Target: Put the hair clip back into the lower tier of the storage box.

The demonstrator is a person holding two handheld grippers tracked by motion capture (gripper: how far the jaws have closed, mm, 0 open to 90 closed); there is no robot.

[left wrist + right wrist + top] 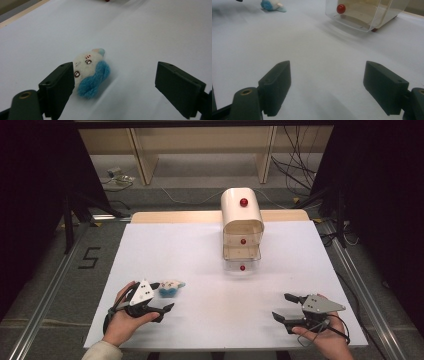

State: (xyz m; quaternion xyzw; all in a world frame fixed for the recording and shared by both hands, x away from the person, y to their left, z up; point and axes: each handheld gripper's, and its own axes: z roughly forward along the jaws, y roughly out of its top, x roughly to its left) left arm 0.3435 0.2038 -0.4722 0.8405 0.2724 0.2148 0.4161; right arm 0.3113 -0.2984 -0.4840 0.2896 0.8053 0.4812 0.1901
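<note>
Small white-and-blue plush toy (90, 72): lies just beyond left gripper (115, 85), jaws spread, empty; right gripper (289, 309) released, well apart.

We see a small plush toy (171, 287) with a cream face and blue yarn hair lying on its side on the white table (210, 320), near its front left.

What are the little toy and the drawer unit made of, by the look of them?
The toy looks like soft felted or plush fabric: fuzzy blue and cream surface. The drawer unit looks like hard plastic: a glossy cream shell, see-through drawers, shiny red knobs.
</note>
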